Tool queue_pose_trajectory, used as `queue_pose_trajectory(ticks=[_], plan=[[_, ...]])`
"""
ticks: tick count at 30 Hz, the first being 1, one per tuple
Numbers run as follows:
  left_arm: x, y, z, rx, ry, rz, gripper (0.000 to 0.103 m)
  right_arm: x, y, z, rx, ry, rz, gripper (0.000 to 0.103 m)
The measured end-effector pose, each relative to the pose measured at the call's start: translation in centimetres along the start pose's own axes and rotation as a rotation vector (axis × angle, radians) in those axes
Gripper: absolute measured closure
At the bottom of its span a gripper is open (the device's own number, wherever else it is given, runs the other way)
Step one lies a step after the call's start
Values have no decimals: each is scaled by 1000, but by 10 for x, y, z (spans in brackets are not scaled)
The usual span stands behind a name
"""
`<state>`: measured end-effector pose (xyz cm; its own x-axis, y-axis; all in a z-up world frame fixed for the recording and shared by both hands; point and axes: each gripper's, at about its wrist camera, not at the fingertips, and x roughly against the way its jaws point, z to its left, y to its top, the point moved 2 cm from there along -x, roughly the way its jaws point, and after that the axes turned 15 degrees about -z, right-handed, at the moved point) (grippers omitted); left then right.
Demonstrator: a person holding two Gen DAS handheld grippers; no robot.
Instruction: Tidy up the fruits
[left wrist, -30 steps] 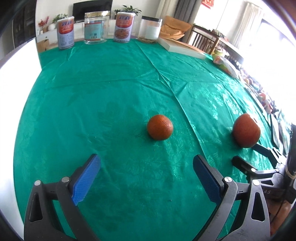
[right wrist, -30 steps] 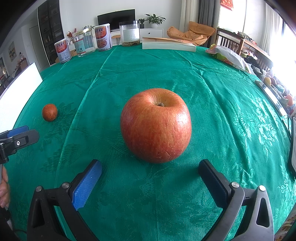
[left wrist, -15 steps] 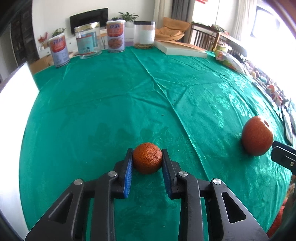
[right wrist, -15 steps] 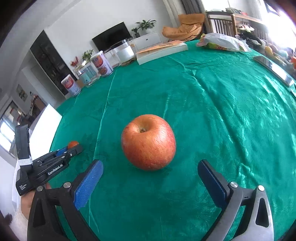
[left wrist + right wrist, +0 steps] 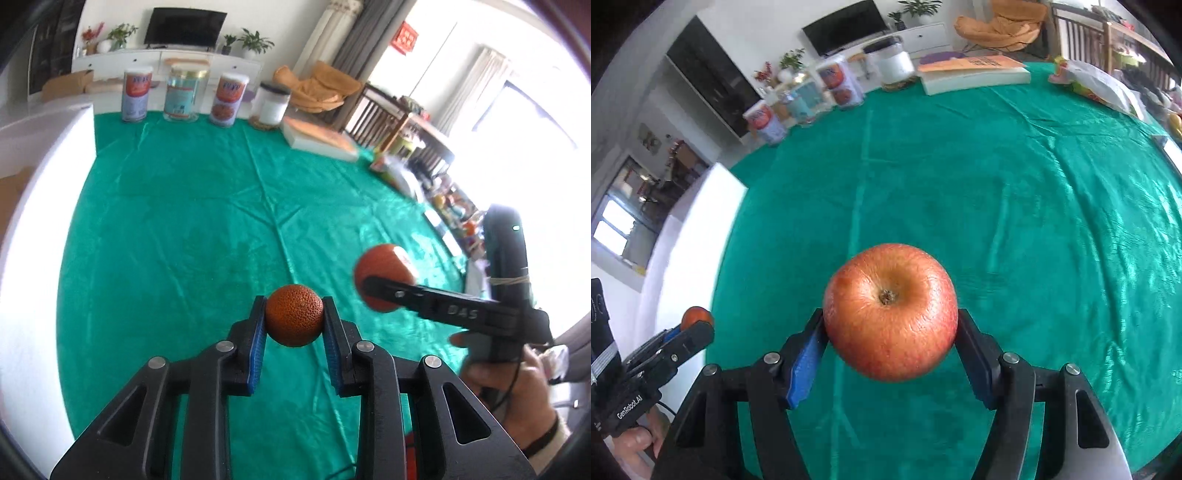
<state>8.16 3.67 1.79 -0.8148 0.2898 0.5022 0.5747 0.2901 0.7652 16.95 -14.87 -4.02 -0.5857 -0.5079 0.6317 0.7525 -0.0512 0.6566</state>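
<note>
Left gripper (image 5: 294,325) fingers clamped on orange (image 5: 294,319), right gripper (image 5: 891,334) fingers clamped on apple (image 5: 891,311), both above green-clothed desk (image 5: 1015,192).

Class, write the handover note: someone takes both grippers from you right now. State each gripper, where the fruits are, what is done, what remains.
Left gripper: shut on the orange, which looks lifted off the green tablecloth.
Right gripper: shut on the apple, also apparently held above the cloth.
Done: both fruits grasped and picked up.
Left: carry each fruit to its place and release. No fruit bowl or tray shows clearly in either view, so find the destination first.
</note>
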Motion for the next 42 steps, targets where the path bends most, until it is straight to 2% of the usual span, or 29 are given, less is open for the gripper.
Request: queue_pose_trajectory(ticks=[3,5,7,10,12,15,19,22,23,24,25,26,27,30,32,34,38,40,42], plan=[[62,29,3,39,-40,-97,75,6,16,81,64,172,-15,36],[101,49,21,70,-20,-163,75,5,23,141,148,266,-6,36],[135,65,52,86,55,-217,75,-3,22,198,235,341,18,36],[163,76,116,114,238,-242,74,-29,7,274,370,402,70,36],[163,76,168,173,349,-206,74,-54,-10,313,456,409,117,36],[143,61,244,255,500,-106,74,-95,-43,353,584,397,201,36],[105,30,313,371,579,39,74,-143,-78,377,695,352,310,36],[94,12,337,429,595,110,73,-170,-97,389,809,290,360,35],[91,9,340,449,590,128,73,-177,-102,392,832,276,382,35],[89,8,341,457,586,134,67,-184,-104,392,848,265,397,35],[88,9,340,447,588,129,55,-188,-106,393,858,263,400,35],[88,11,338,428,600,125,48,-187,-105,393,858,271,386,35],[90,13,336,414,611,113,37,-185,-101,393,848,282,365,33],[106,25,319,340,658,34,35,-169,-80,386,800,301,305,12],[119,34,297,244,719,-51,31,-154,-64,378,788,288,263,8],[132,43,268,119,783,-137,16,-137,-49,365,775,247,215,1],[157,47,214,-52,877,-261,7,-98,-34,335,685,189,158,0],[162,44,198,-73,925,-290,6,-80,-37,322,623,176,144,0],[165,37,193,-20,950,-276,6,-66,-46,314,580,173,129,0]])
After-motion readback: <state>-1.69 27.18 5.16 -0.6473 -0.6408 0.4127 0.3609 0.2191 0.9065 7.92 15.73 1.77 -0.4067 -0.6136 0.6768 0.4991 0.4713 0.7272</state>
